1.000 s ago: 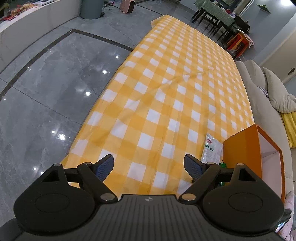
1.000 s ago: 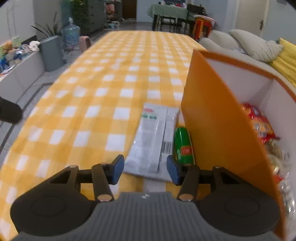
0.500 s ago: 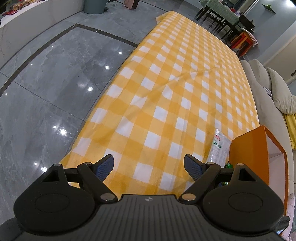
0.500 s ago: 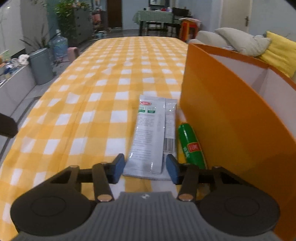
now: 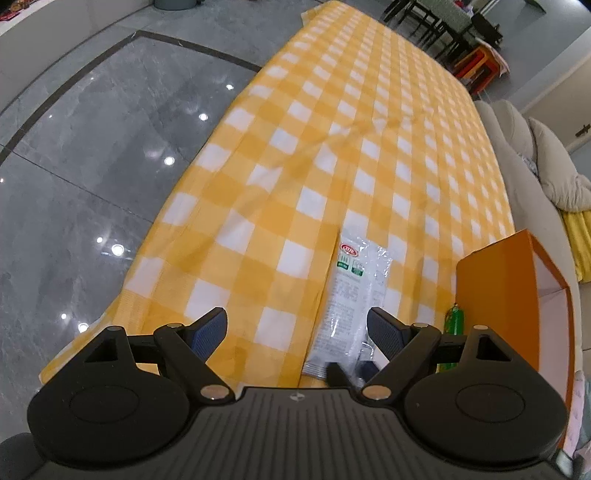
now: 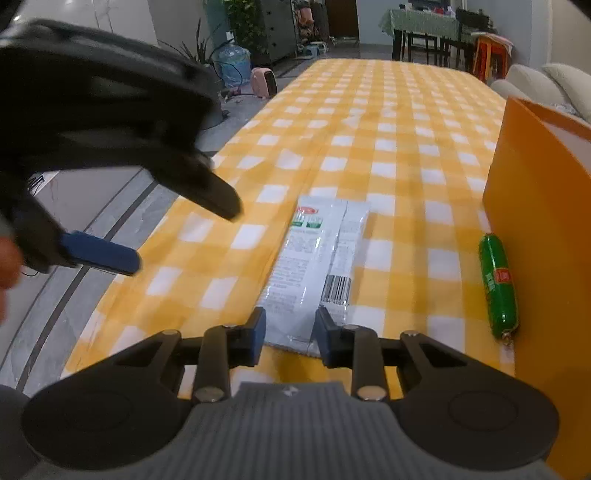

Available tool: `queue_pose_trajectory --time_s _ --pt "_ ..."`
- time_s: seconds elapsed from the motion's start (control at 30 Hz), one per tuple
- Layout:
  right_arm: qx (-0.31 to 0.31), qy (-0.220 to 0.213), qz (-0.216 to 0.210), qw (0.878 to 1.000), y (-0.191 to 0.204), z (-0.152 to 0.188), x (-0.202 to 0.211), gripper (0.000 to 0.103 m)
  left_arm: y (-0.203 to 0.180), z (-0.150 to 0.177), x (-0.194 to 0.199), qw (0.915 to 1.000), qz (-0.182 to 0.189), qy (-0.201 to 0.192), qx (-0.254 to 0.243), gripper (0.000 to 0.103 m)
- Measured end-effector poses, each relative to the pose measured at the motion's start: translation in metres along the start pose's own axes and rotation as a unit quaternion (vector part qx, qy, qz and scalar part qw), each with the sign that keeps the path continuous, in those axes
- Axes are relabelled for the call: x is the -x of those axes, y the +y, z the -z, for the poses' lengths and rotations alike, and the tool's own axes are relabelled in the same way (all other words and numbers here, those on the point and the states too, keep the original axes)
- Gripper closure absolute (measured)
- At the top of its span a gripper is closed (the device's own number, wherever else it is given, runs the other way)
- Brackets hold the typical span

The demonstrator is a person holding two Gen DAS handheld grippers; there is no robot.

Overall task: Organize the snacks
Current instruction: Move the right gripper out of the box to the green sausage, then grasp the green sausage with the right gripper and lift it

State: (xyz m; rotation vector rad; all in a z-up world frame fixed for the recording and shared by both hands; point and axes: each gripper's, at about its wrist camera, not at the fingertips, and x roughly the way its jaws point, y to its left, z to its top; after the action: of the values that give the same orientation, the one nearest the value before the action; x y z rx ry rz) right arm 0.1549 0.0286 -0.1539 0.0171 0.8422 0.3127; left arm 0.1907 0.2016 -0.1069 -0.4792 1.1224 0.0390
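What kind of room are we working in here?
Most likely a home living and dining area: a sofa runs beside the long checked tablecloth, a dining table with chairs stands beyond, and a water jug sits near plants.

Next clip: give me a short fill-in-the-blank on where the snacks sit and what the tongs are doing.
1. The white snack packet lies flat on a yellow and ____ checked tablecloth.
2. The green sausage stick lies beside the ____ box.
3. The right tongs, jaws just closing, straddle the near end of the ____.
4. The left tongs are ____, holding nothing.

Missing: white; orange; packet; open
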Motion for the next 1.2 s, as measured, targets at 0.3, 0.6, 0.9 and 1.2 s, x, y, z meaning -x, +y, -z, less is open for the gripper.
queue_pose_trajectory --time_s 0.3,0.6,0.9,1.2 --pt "0.059 -0.061 0.236 0.968 -0.008 -0.003 0.008 0.065 0.005 -0.002 0.005 0.9997 0.016 -0.008 0.014 0.003" --pt "0.035 -0.021 0.313 0.949 -0.007 -0.009 -0.022 0.053 0.007 -0.003 0.008 0.9996 0.009 -0.017 0.018 0.003" --pt "-0.070 0.018 0.187 0.980 -0.015 -0.017 -0.015 0.041 0.008 -0.002 0.009 0.9995 0.012 -0.017 0.022 0.003" --pt "0.047 -0.049 0.276 0.959 0.010 -0.020 0.000 0.038 0.010 -0.002 0.010 0.9994 0.010 -0.016 0.029 0.003"
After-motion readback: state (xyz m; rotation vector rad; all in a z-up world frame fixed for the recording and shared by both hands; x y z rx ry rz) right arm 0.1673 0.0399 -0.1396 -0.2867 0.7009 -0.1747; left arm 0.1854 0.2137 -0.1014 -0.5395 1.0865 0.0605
